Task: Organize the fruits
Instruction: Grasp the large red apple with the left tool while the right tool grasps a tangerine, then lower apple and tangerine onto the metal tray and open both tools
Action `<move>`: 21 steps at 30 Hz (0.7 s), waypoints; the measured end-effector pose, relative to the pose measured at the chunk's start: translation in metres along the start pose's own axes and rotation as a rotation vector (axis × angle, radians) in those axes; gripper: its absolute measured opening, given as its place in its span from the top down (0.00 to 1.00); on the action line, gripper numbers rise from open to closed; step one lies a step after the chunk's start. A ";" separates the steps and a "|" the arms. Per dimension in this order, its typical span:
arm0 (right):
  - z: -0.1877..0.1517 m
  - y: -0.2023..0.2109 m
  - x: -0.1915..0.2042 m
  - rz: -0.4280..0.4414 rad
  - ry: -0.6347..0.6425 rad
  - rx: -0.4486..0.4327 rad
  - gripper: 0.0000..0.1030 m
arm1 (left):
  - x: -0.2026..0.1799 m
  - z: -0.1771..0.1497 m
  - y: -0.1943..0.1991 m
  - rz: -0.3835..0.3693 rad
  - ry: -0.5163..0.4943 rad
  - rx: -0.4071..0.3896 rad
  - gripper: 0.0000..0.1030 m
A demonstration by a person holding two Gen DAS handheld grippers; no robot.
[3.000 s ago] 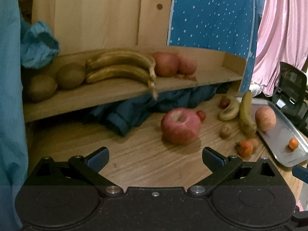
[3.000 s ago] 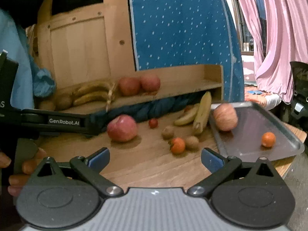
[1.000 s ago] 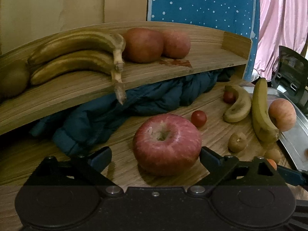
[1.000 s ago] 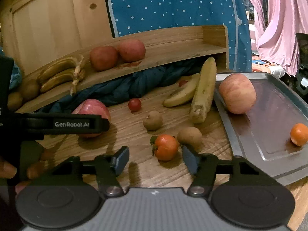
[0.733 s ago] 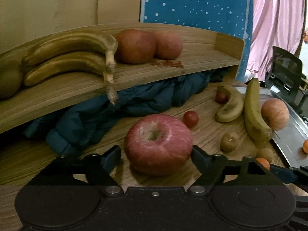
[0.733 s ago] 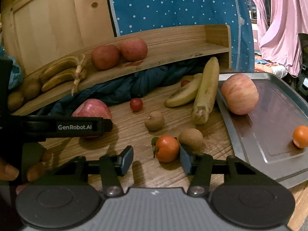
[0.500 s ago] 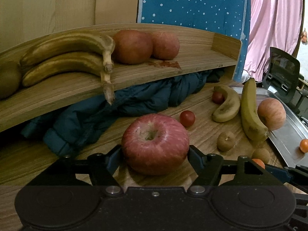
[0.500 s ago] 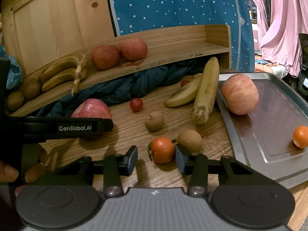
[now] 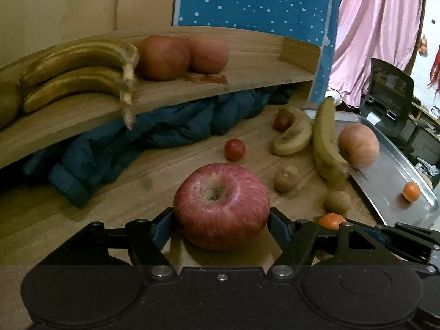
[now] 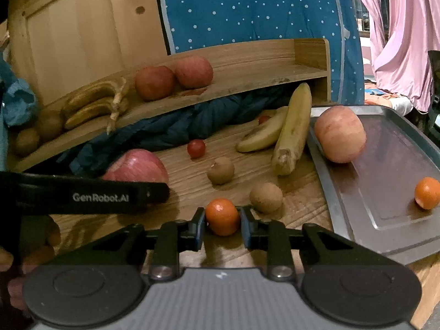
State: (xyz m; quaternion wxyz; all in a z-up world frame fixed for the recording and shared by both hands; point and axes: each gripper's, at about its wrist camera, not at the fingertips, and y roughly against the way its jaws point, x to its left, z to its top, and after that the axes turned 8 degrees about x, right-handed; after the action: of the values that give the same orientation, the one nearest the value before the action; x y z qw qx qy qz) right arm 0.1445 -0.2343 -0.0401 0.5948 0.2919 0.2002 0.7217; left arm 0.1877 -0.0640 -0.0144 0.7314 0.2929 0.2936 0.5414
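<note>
A big red apple [image 9: 221,206] sits on the wooden table, and my left gripper [image 9: 220,220] is shut on it, a blue pad pressing each side. From the right wrist view the same apple [image 10: 137,165] shows behind the left gripper's finger bar [image 10: 96,196]. A small orange tangerine [image 10: 222,216] lies between the fingers of my right gripper [image 10: 222,227]. Its jaws are closing tight and both pads touch the fruit. The wooden shelf [image 9: 247,82] behind holds two bananas [image 9: 77,74] and two apples [image 9: 165,57].
A metal tray [image 10: 385,211] at the right carries an apple [image 10: 341,134] and a tangerine [image 10: 427,192]. Two loose bananas [image 10: 294,129], two kiwis [image 10: 220,170], and a cherry tomato [image 10: 196,148] lie on the table. A blue jacket [image 10: 178,129] is bunched under the shelf.
The left jaws closed from wide apart onto the red apple. The right jaws narrowed from either side of the tangerine until they pinched it. The right hand stayed put.
</note>
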 end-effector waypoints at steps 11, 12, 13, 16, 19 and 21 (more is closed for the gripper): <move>-0.014 0.028 -0.021 -0.007 -0.040 -0.036 0.71 | -0.028 -0.011 0.012 -0.031 -0.031 0.004 0.29; -0.015 0.031 -0.023 -0.010 -0.045 -0.040 0.71 | -0.031 -0.011 0.013 -0.033 -0.031 0.003 0.29; -0.016 0.033 -0.026 -0.012 -0.050 -0.045 0.71 | -0.033 -0.011 0.014 -0.034 -0.032 0.000 0.29; -0.019 0.043 -0.035 -0.022 -0.067 -0.066 0.71 | -0.042 -0.008 0.018 -0.041 -0.038 -0.012 0.29; -0.019 0.053 -0.047 -0.038 -0.085 -0.093 0.71 | -0.054 -0.004 0.021 -0.050 -0.053 -0.028 0.29; -0.020 0.059 -0.058 -0.053 -0.100 -0.112 0.71 | -0.064 -0.001 0.022 -0.058 -0.064 -0.038 0.29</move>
State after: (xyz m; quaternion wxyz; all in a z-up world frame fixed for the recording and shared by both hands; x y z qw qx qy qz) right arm 0.0949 -0.3020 -0.0278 0.6385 0.2884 0.1371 0.7002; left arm 0.1577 -0.1206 0.0088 0.7612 0.2874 0.2678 0.5160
